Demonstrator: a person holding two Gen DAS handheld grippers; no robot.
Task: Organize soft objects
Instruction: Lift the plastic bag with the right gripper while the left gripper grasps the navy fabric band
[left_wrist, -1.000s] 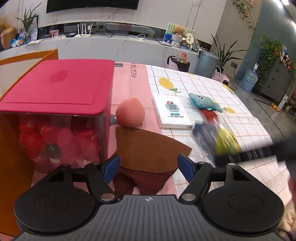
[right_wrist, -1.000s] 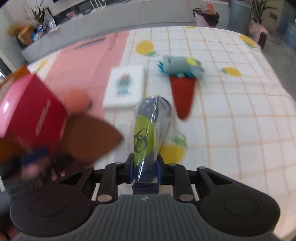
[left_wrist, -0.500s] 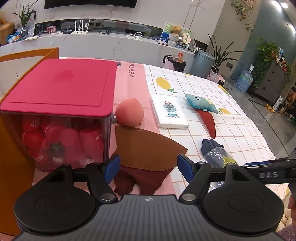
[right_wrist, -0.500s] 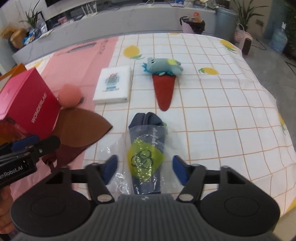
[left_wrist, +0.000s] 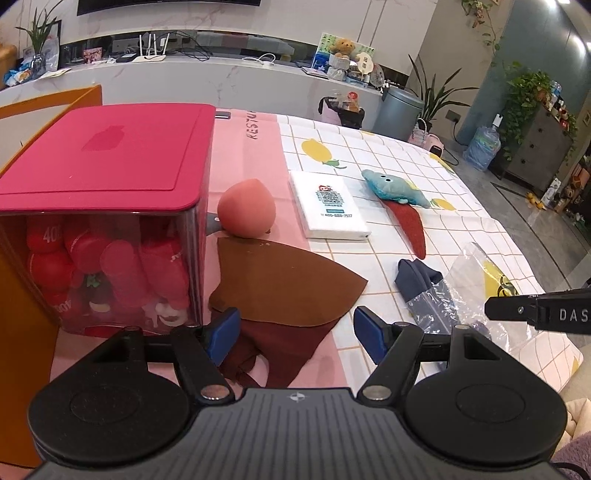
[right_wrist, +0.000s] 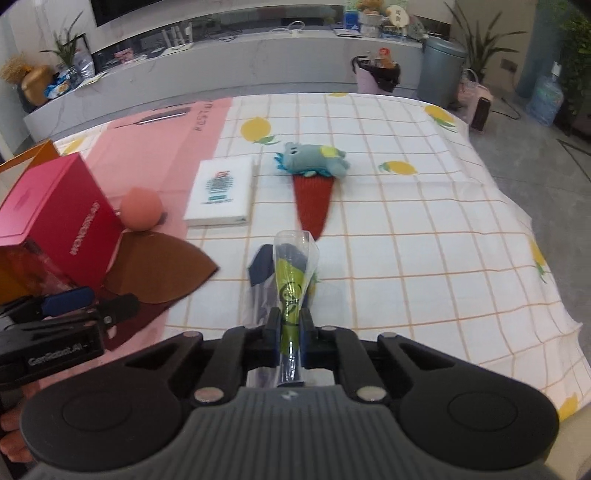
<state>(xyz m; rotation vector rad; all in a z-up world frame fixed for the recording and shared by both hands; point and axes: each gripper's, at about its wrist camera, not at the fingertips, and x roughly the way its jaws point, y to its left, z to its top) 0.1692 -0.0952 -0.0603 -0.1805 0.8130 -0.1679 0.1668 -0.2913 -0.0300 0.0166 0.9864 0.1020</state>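
Note:
My right gripper (right_wrist: 288, 334) is shut on the near end of a clear plastic bag (right_wrist: 293, 273) with a green logo, and the bag stands up off the cloth. A navy cloth (right_wrist: 260, 267) lies under and partly inside the bag (left_wrist: 476, 269). In the left wrist view the navy cloth (left_wrist: 419, 282) shows at the right, with the right gripper's (left_wrist: 495, 308) tip beside it. My left gripper (left_wrist: 295, 332) is open with nothing between its fingers, low over a brown felt piece (left_wrist: 284, 284) and a maroon one (left_wrist: 280, 350).
A clear box with a pink lid (left_wrist: 103, 162) holds red plush items at the left, with an orange board (left_wrist: 22, 332) behind it. A peach plush (left_wrist: 245, 212), a white tissue pack (left_wrist: 328, 205), a blue plush (left_wrist: 393, 186) and a red felt cone (left_wrist: 410, 225) lie further back.
The right gripper let go of the bag, stood open around it half a second ago, and has now shut on its near end again and raised it. The left gripper has not moved.

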